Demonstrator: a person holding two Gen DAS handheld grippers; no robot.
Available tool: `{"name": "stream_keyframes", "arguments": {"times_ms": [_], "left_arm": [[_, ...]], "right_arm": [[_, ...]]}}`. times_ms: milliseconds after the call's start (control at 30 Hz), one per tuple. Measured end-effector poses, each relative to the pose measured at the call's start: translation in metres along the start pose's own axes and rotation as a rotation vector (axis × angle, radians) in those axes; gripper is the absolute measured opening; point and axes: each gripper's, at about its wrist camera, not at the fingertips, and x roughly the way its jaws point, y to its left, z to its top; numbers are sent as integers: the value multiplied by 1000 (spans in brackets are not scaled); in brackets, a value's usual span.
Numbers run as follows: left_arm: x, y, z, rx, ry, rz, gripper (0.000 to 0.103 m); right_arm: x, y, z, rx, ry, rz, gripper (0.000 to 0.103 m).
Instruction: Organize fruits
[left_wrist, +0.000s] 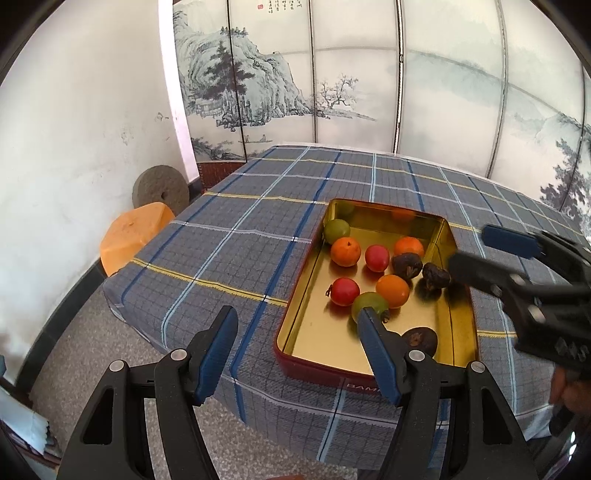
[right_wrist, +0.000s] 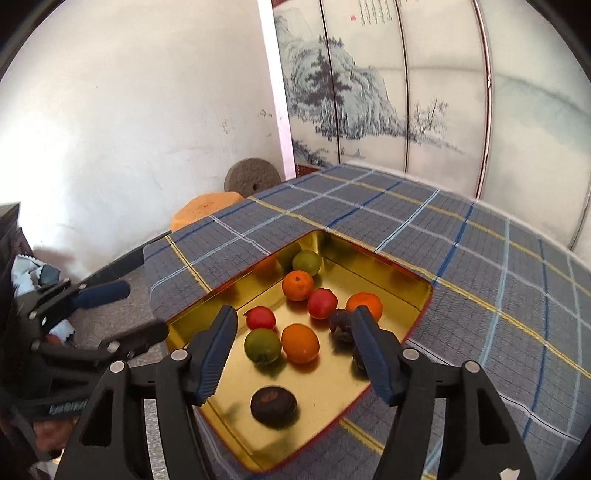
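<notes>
A gold-lined tin box (left_wrist: 458, 325) (right_wrist: 388, 269) sits on the plaid tablecloth and holds several fruits: oranges (left_wrist: 345, 252) (right_wrist: 300, 343), red fruits (left_wrist: 344, 291) (right_wrist: 260, 318), green fruits (left_wrist: 369, 303) (right_wrist: 262, 346) and dark brown fruits (left_wrist: 407, 266) (right_wrist: 273, 404). My left gripper (left_wrist: 297, 317) is open and empty at the tin's near left edge. My right gripper (right_wrist: 293, 317) is open and empty above the fruits; it also shows in the left wrist view (left_wrist: 480, 251) at the tin's right side.
The table (left_wrist: 240, 229) (right_wrist: 480, 258) is covered by a blue-grey plaid cloth. An orange stool (left_wrist: 133, 236) (right_wrist: 203, 210) and a round millstone (left_wrist: 160, 186) (right_wrist: 253, 176) stand by the white wall. A painted folding screen (left_wrist: 351, 74) stands behind the table.
</notes>
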Motion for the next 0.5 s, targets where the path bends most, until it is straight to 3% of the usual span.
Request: {"name": "stream_keyframes", "arguments": {"times_ms": [300,500], "left_arm": [[-17,-8,3,11,-51,3,75],[-33,-15,8,24,-100,5,85]], "right_arm": [[-42,4,-21,-43,-48,-52,70],[-60,-8,-34,-31,-56,-86,72]]}}
